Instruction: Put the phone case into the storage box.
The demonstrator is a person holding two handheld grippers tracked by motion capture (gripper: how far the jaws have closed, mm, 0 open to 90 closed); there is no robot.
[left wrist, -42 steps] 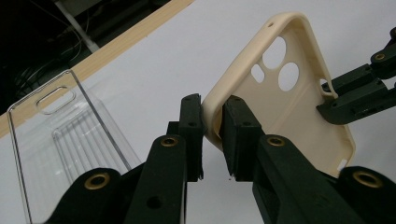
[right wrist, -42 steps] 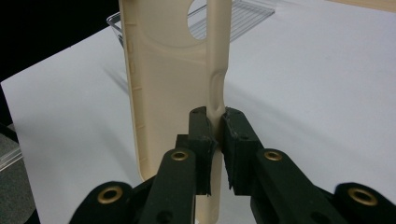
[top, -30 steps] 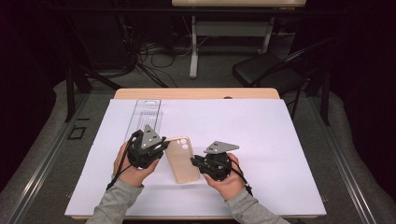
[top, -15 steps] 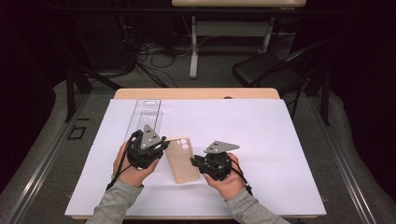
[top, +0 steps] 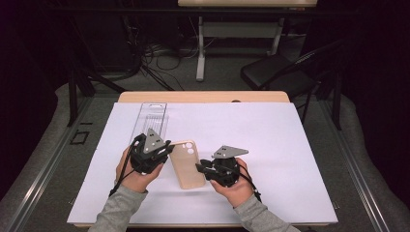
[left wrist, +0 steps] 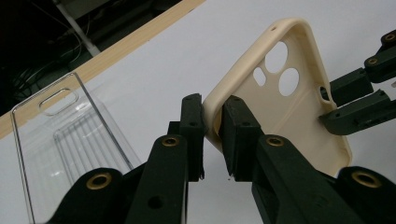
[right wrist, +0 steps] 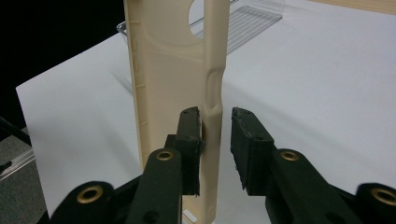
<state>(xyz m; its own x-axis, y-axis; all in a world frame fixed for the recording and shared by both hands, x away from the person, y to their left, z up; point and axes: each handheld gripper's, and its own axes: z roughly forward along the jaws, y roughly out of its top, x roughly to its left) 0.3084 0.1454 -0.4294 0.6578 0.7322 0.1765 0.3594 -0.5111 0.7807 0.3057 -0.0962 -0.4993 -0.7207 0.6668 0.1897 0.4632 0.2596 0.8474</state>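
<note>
- Phone case (top: 188, 164), beige with round camera holes, sits between the two grippers near the front edge of the surface, left of its middle.
- Left gripper (left wrist: 212, 128) has its jaws closed tight on the case's rim; both pads press the thin wall at the long edge near the camera-hole end, as the left gripper view shows.
- Right gripper (right wrist: 217, 140) has its jaws part open, and they have just been opening. The case's side wall stands between them: one pad (right wrist: 190, 135) lies against the wall, while the other stands off it with a clear gap.
- In the high view the left gripper (top: 162, 154) meets the case's left edge near its far end, and the right gripper (top: 200, 169) meets the right edge nearer the front.
- Case is tilted off the white sheet (top: 270, 145), lifted at the left gripper's side.
- Clear plastic tray (top: 152, 118) lies on the sheet beyond the left gripper, toward the far left corner of the surface, apart from the case.
</note>
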